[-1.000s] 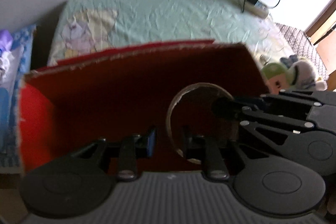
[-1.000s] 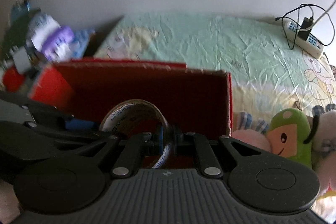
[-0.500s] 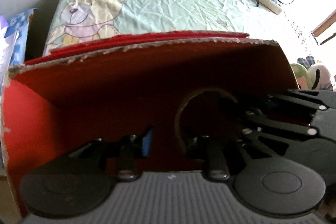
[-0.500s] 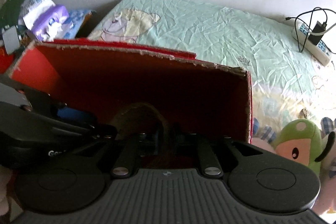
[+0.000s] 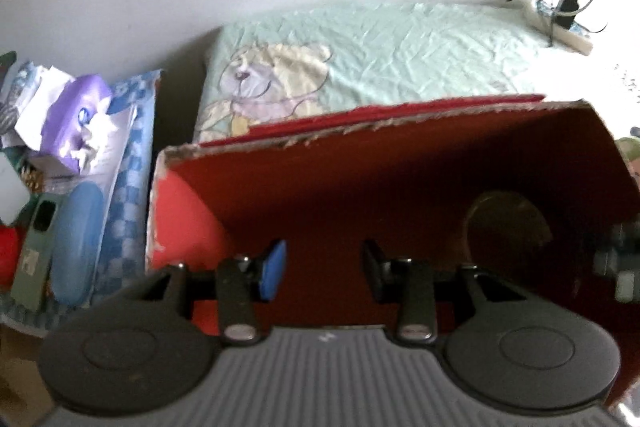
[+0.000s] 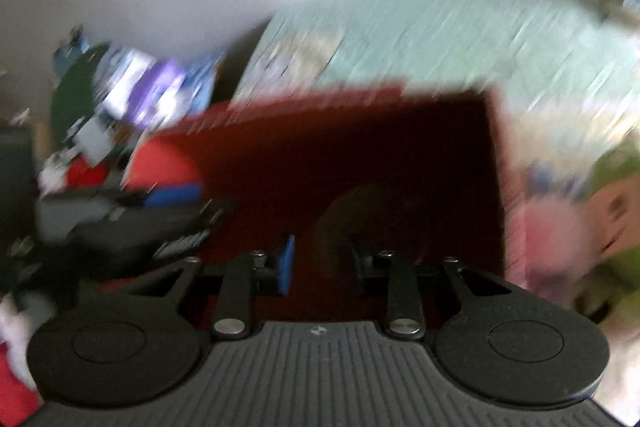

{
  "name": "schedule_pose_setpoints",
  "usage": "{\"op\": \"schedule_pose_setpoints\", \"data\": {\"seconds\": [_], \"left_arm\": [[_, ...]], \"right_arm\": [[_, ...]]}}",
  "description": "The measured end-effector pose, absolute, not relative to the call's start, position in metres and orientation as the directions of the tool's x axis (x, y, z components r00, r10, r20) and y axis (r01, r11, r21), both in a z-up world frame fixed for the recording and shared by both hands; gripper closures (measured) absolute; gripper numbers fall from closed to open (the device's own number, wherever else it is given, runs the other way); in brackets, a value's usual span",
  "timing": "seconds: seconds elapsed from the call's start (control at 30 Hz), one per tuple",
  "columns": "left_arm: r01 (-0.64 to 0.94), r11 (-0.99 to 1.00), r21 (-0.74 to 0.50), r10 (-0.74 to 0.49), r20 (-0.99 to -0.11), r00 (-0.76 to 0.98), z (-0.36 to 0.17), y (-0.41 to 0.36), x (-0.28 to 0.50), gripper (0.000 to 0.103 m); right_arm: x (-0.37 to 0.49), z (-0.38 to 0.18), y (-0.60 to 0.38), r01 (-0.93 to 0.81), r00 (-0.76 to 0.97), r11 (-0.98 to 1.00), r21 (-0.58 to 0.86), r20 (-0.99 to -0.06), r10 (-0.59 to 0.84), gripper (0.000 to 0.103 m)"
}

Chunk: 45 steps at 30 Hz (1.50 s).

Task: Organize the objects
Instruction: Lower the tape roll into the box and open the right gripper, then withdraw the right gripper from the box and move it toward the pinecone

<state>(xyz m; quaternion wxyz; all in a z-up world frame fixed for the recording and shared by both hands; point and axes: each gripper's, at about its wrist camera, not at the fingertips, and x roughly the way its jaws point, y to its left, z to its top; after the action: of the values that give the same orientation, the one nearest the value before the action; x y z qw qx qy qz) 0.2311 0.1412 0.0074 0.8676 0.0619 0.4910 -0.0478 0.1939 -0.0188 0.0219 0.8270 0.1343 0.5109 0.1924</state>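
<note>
Tape roll (image 5: 510,227) sits inside the red box (image 5: 400,187) at your 2 o'clock, both your left tool (image 5: 324,267) and right tool (image 6: 320,263) spread apart, empty; plush toys (image 6: 600,219) outside likely remain.

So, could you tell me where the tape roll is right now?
The tape roll stands on edge inside the red box, at the right of the left wrist view, beyond the open left gripper.

no legible text in either view, print on the purple packet (image 5: 76,115) too blurred to read, small white mark on the left gripper body (image 5: 326,337) undecipherable, right wrist view motion-smeared
</note>
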Motion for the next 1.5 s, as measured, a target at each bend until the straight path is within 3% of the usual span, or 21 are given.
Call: {"op": "schedule_pose_setpoints", "data": {"seconds": [0.27, 0.7, 0.93, 1.5], "left_arm": [[0.136, 0.984, 0.118, 0.041, -0.883, 0.468, -0.004, 0.135, 0.236, 0.064], [0.172, 0.967, 0.187, 0.090, -0.884, 0.458, -0.010, 0.125, 0.238, 0.061], [0.180, 0.957, 0.226, 0.119, -0.876, 0.467, -0.011, 0.121, 0.238, 0.058], [0.161, 0.935, 0.315, 0.192, -0.835, 0.516, -0.009, 0.114, 0.233, 0.058]], "right_arm": [[0.202, -0.005, 0.005, -0.164, 0.305, 0.897, 0.410, -0.844, 0.442, 0.073], [0.209, -0.015, -0.008, -0.041, 0.401, 0.934, 0.355, -0.850, 0.341, 0.074], [0.211, -0.017, -0.011, -0.011, 0.430, 0.938, 0.345, -0.846, 0.316, 0.082], [0.179, 0.003, -0.022, -0.084, 0.502, 0.958, 0.275, -0.819, 0.279, 0.079]]}}
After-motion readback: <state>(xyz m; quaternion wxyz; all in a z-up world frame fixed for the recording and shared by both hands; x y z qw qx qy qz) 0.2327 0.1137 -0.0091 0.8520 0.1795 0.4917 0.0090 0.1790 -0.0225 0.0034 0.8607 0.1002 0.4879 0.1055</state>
